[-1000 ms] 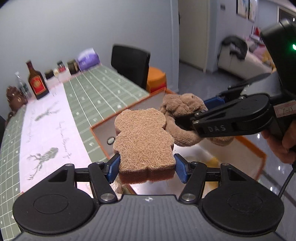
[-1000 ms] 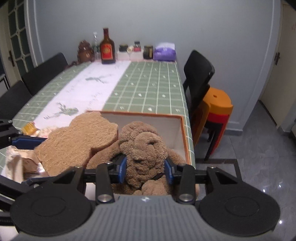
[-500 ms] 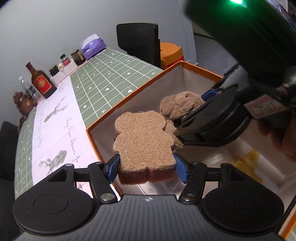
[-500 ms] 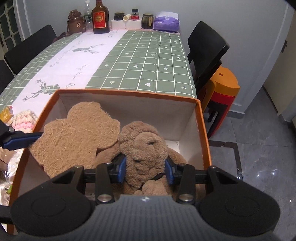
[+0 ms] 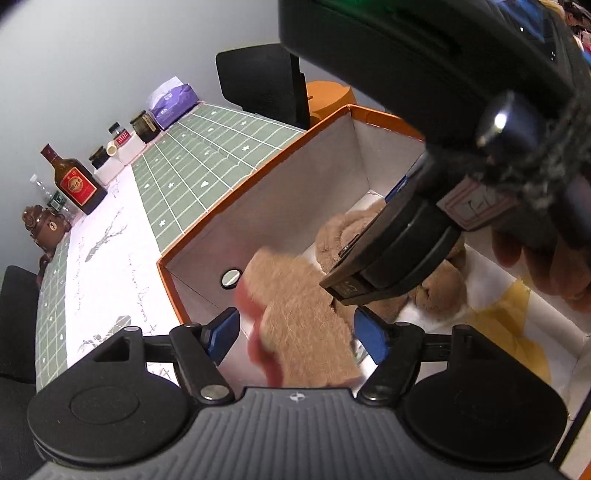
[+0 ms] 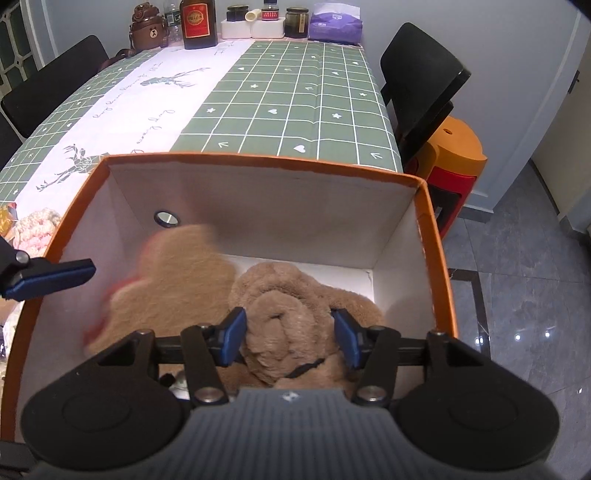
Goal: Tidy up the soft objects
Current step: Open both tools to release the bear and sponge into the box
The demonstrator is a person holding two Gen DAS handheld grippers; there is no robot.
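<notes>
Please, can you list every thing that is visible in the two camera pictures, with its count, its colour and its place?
box: one, orange outside, white inside, on table
bear-shaped sponge: one, tan and red, blurred, inside box, left
plush toy: one, brown, inside box, right
tablecloth: one, green grid with white strip
bottle: one, brown, red label, far end
tissue pack: one, purple, far end
stool: orange over red, beside table
left gripper: jaws opening, sponge between, loose
right gripper: jaws opening around plush

- I see a plain grey wall [image 6: 461, 33] behind the long table [image 6: 295, 107], which wears a green grid cloth.
- 1 black chair [image 6: 417, 77] stands beside stacked orange and red stools [image 6: 456, 162].
- Glossy grey floor tiles [image 6: 524, 280] reflect small lights.
</notes>
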